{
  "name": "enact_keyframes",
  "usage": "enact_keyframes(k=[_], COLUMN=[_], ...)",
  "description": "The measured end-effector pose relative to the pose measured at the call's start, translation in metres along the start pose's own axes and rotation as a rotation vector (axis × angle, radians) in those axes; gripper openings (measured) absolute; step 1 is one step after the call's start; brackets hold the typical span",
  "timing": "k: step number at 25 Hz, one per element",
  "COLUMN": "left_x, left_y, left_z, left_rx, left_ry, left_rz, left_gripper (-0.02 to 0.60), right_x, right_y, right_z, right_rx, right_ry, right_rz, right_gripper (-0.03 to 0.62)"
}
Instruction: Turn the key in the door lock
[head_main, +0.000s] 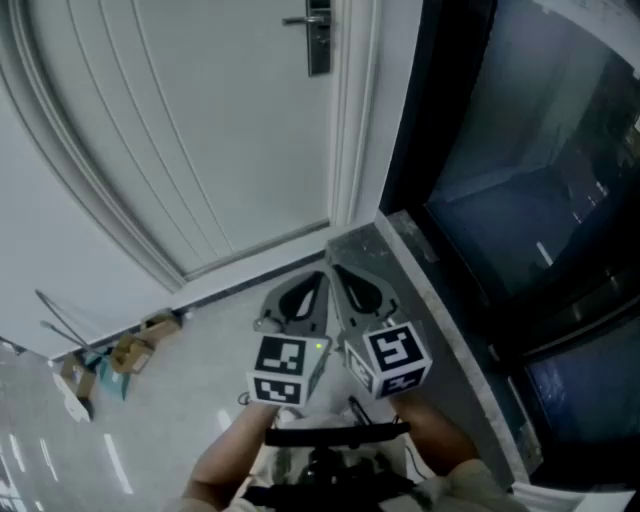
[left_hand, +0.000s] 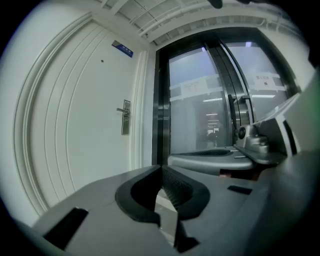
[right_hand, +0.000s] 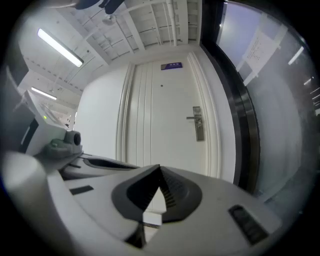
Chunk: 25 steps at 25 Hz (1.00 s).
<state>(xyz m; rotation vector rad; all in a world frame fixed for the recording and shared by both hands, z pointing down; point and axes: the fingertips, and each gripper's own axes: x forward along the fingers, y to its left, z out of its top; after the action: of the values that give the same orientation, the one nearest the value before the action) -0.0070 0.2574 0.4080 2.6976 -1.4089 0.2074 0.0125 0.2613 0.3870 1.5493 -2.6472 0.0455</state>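
Observation:
A white panelled door (head_main: 200, 130) stands ahead with a metal lock plate and lever handle (head_main: 318, 35) on its right side; the same handle (left_hand: 125, 116) (right_hand: 198, 123) shows far off in both gripper views. No key is discernible at this distance. My left gripper (head_main: 318, 278) and right gripper (head_main: 338, 272) are held side by side, well short of the door, both pointing at it. Each has its jaws shut with nothing between them (left_hand: 161, 170) (right_hand: 159, 169).
A dark glass wall (head_main: 520, 170) runs along the right with a grey stone sill (head_main: 440, 300) at its foot. Cardboard scraps and clutter (head_main: 120, 355) lie on the floor at the left. A small blue sign (right_hand: 171, 66) hangs above the door.

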Motion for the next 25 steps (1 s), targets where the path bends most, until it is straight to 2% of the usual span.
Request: enact_keyframes(k=[7,14,25], left_x=[0.003,0.012,0.045], left_y=[-0.007,-0.015,-0.042], left_z=[-0.002,0.000,0.006], left_rx=[-0.002,-0.013,0.013], left_ry=[0.004,0.000,0.015], left_rz=[0.011,0.031,0.067], left_gripper=[0.021,0.021,0.021], right_x=[-0.006,-0.011,-0.023], right_y=[-0.003,-0.013,-0.060], right_z=[0.005,0.007,0.008], right_rx=[0.047,0.027,-0.005], right_ry=[-0.020,-0.030,-0.046], right_rz=[-0.006,0.006,0.003], right_gripper=[0.006,0.006,0.006])
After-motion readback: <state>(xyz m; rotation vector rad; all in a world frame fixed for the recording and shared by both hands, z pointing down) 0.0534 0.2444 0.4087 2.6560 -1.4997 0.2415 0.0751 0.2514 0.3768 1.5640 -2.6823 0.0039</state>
